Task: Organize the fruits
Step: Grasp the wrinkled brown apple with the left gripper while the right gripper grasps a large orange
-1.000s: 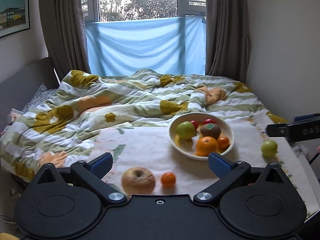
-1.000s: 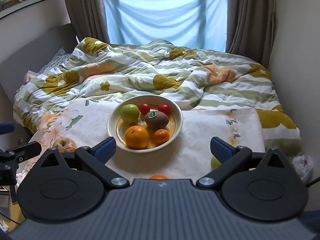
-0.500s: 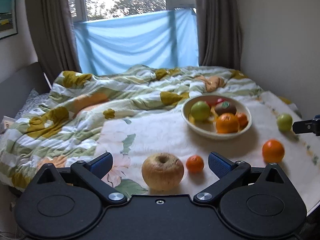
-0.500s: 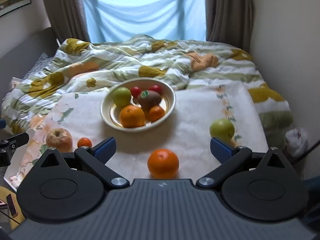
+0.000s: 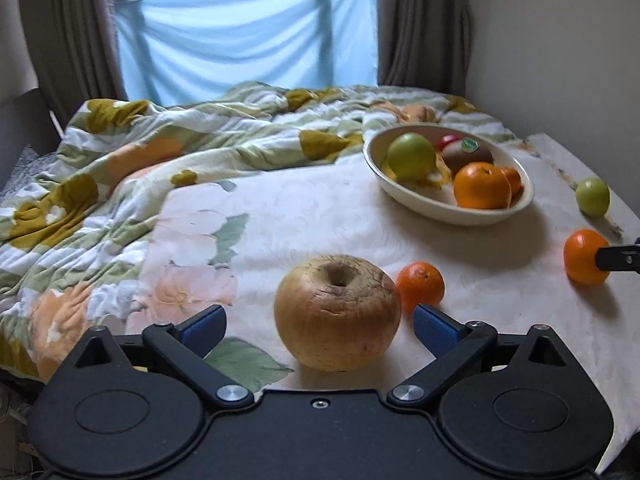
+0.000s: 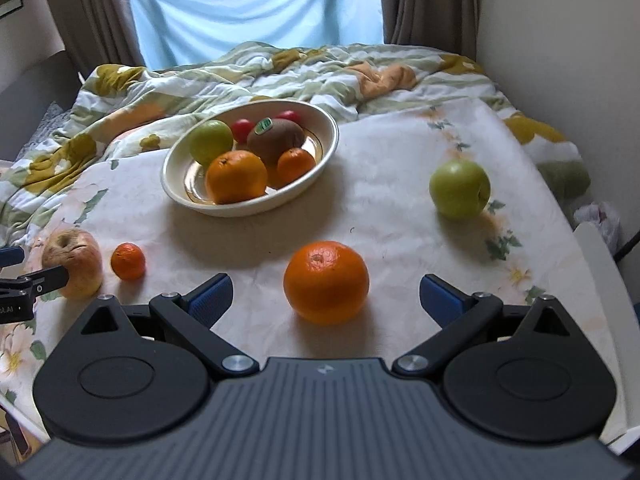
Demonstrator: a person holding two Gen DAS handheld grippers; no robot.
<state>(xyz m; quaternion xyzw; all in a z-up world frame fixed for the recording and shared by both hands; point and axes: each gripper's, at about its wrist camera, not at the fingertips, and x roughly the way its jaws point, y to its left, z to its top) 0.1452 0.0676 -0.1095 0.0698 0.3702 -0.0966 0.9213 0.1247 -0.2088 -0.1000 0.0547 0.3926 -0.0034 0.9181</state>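
A: Item one, left gripper (image 5: 320, 326): we had brought it down and forward since the earlier views. Its jaws stood spread wide, pinching nothing, with the wrinkled brown apple (image 5: 337, 313) now between the blue pads and not yet touched, where half a second before it lay clear ahead of them.

B: Item two, right gripper (image 6: 325, 294): likewise lowered and advanced. Jaws spread, empty, the large loose orange (image 6: 326, 281) just ahead of the gap and nearly between the pads. A second before, only its top edge showed there.

A: Item three, bowl (image 6: 178, 196): on the flowered cloth (image 6: 380, 216), well beyond both grippers. It held a green apple, a kiwi, a big orange, a small one and two red fruits. We saw no change in its contents.

B: Item four, strays on the cloth: small mandarin (image 5: 420, 286) just beside the brown apple; green apple (image 6: 460, 189) to the right, apart from everything.

A: Our reading: both approaches were nearly complete, so we judged two grasps were next, then the carry to the bowl. Four fruits remained outside it.

B: Caution noted: the mandarin sat close to the left gripper's right pad and could be nudged on closing.
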